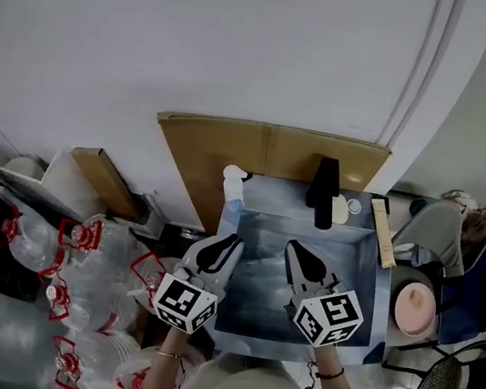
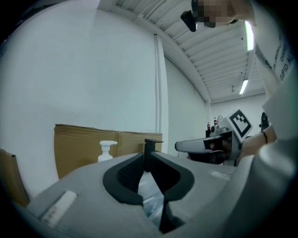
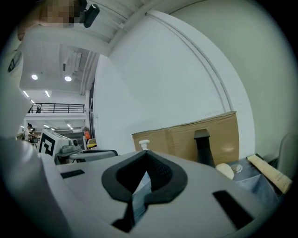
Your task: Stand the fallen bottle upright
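Observation:
A white pump bottle (image 1: 234,184) stands upright at the far left corner of the blue-grey mat (image 1: 257,286); it also shows in the left gripper view (image 2: 107,151) and the right gripper view (image 3: 144,145). A tall black bottle-like object (image 1: 323,191) stands upright at the mat's far edge, right of the middle (image 3: 203,147). My left gripper (image 1: 233,242) hovers over the mat's left side, its jaws closed tip to tip with nothing between them (image 2: 145,160). My right gripper (image 1: 294,247) hangs beside it over the middle, likewise shut and empty (image 3: 145,158).
A cardboard sheet (image 1: 268,152) leans on the wall behind the mat. A wooden strip (image 1: 384,233), a cream object (image 1: 340,210) and a small round cap (image 1: 354,206) lie at the far right. Bagged clear bottles (image 1: 72,280) pile up on the left; a pink bowl (image 1: 415,307) sits to the right.

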Available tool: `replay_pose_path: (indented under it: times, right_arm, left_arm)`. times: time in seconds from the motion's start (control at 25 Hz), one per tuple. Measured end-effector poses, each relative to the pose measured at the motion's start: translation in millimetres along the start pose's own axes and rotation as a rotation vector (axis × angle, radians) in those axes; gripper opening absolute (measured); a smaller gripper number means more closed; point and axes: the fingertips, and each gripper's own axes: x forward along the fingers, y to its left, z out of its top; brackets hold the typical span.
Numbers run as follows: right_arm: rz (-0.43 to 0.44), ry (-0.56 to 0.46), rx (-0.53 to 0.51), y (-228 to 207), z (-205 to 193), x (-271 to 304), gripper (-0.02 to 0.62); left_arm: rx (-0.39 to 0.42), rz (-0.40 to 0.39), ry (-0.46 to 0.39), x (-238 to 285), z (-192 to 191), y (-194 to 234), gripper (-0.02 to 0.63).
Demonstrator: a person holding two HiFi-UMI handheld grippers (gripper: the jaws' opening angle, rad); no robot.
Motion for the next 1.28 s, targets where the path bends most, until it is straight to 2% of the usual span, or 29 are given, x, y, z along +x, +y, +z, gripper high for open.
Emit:
replay_pose_path:
  times: [0.36, 0.68, 1.12, 1.28]
  right_arm:
    - [-0.007, -0.03, -0.032, -6, 17, -16, 0.005]
    - [-0.023, -0.06, -0.041, -10, 24, -29, 0.005]
    - [-0.058, -0.131, -0.012, -18, 41, -47, 0.003]
    - [-0.1, -0.151, -0.016, -23, 44, -57, 0.003]
  left_arm:
    - [-0.003, -0.015, 0.007, -19, 8, -19, 0.035]
    - [0.013, 0.026, 0.004, -31, 15, -19, 0.029]
    - [0.017, 0.1, -0.047, -48, 30, -7, 0.028]
    - [0.013, 0.116, -0.057, -53, 30, -5, 0.028]
